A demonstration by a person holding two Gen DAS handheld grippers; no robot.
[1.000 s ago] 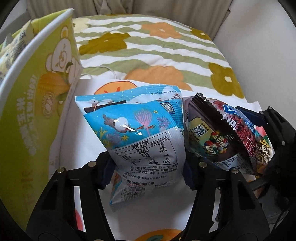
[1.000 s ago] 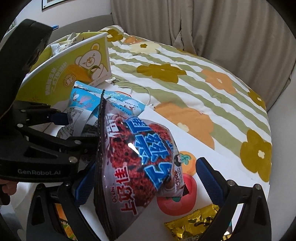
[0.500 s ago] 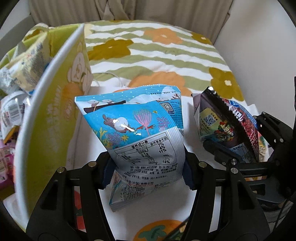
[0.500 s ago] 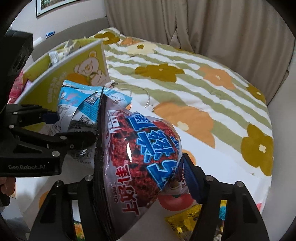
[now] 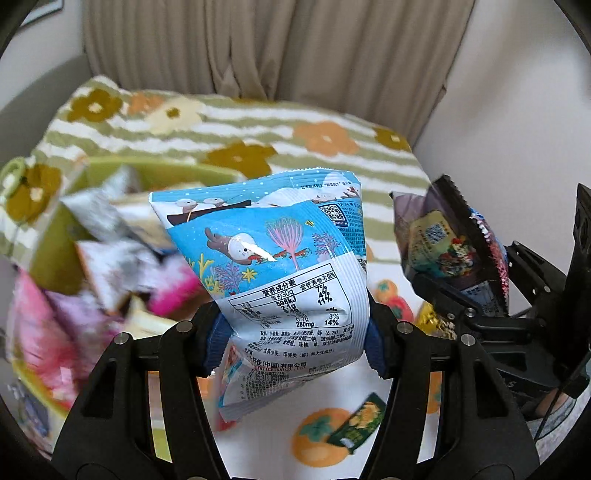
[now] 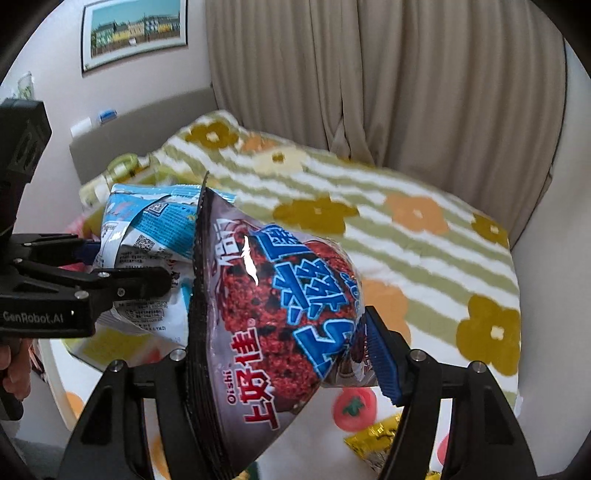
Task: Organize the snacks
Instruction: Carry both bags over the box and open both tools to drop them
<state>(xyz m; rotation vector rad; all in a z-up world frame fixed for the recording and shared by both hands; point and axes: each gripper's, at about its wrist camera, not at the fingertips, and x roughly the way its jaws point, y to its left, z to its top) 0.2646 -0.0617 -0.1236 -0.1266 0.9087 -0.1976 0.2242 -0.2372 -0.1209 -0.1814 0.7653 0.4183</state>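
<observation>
Puffy glossy blue packet (image 5: 280,266), crinkly dark bag (image 6: 273,317) held

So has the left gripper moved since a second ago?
Yes. The left gripper rose with its blue snack bag; the snack box, formerly towering beside it, now lies below.

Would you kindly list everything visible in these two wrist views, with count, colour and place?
blue snack bag: one, blue and white, clamped in left gripper.
dark snack bag: one, dark with red and blue print, clamped in right gripper.
snack box: one, yellow-green, left, full of blurred packets.
gold packet: one, on fruit-print cloth.
green packet: one, on the cloth.
fruit-print cloth: one, white.
bedspread: one, green-striped, floral.
curtain: beige, behind.
framed picture: one, wall.
left gripper: black.
right gripper: black.
</observation>
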